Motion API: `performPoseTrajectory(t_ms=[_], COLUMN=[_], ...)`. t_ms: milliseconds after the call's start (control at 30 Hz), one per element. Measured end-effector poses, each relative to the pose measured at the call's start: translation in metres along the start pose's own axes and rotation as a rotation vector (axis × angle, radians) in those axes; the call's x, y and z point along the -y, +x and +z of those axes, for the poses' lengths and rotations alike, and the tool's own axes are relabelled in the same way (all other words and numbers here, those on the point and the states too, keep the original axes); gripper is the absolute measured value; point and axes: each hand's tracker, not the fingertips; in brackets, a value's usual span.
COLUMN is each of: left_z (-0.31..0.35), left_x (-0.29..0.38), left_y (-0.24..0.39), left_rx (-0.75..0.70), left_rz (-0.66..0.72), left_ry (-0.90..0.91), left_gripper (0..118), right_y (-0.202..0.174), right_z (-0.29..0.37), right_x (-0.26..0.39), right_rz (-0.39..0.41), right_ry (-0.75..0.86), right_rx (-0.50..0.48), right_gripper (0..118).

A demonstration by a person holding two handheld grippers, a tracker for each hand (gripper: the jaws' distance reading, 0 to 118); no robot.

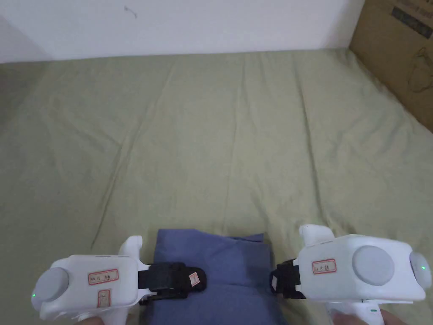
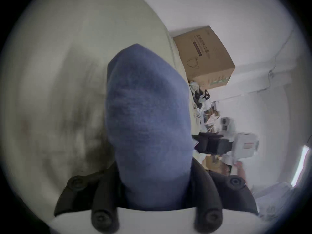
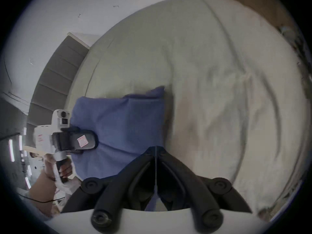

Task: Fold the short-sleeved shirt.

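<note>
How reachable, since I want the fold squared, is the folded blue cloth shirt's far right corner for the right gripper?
Probably yes: the right gripper sits at the folded blue shirt's right edge, only bare green sheet before that corner.

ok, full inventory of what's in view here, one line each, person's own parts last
Shirt: one, blue, folded into a compact rectangle, near edge of the bed.
Bed sheet: one, pale green, wrinkled, covers the bed under the shirt.
Cardboard box: one, brown, far right of the bed.
Wall: white, behind the bed.
Left tongs: one, white body with black jaws, over the shirt's left side, blue cloth between the jaws.
Right tongs: one, same build, at the shirt's right edge, jaws together with no cloth between them.
Hand: one, on the left tongs' handle.
</note>
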Motion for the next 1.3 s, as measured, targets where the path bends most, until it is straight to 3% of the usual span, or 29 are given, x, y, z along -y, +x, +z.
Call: performPoseTrajectory(t_ms=[100,267,567,800,933,967,1067,1100,1233,1300], left_z=[0.039,0.131,0.274,0.316,0.326,0.328,0.332,0.334,0.342,0.334], left_x=[-0.001,-0.005,-0.016,-0.039,-0.047,-0.046,-0.041,-0.037,-0.027,-0.019], left_y=[0.015,0.014,-0.033,-0.062,-0.082,-0.086,-0.090,-0.090,-0.072,-0.056], left_rx=[-0.123,-0.307,-0.628,-0.868,-0.909,-0.924,-1.080,-1.114,-1.205,-1.302], left_rz=[-0.112,-0.195,-0.203,-0.346,-0.326,-0.314,-0.350,-0.348,-0.368,-0.447], left_ry=[0.004,0.022,0.063,-0.015,-0.046,-0.045,0.006,0.032,0.134,0.133], left_gripper=[31,31,31,31,32,40,109,118,116,116], right_y=[-0.032,-0.111,-0.253,-0.307,-0.314,-0.313,-0.311,-0.311,-0.310,-0.310], right_z=[0.021,0.035,-0.013,-0.052,-0.064,-0.066,-0.070,-0.070,-0.068,-0.064], right_x=[0.004,0.009,0.026,0.039,0.043,0.042,0.040,0.040,0.041,0.042], right_rz=[0.013,0.017,0.114,0.189,0.228,0.231,0.220,0.217,0.226,0.243], right_ry=[0.101,0.194,0.218,0.176,0.158,0.156,0.150,0.153,0.173,0.179], right_rx=[0.029,-0.095,-0.111,-0.120,-0.087,-0.079,-0.065,-0.062,-0.058,-0.060], right_gripper=[2,2,2,2,2,2,2,2,2,2])
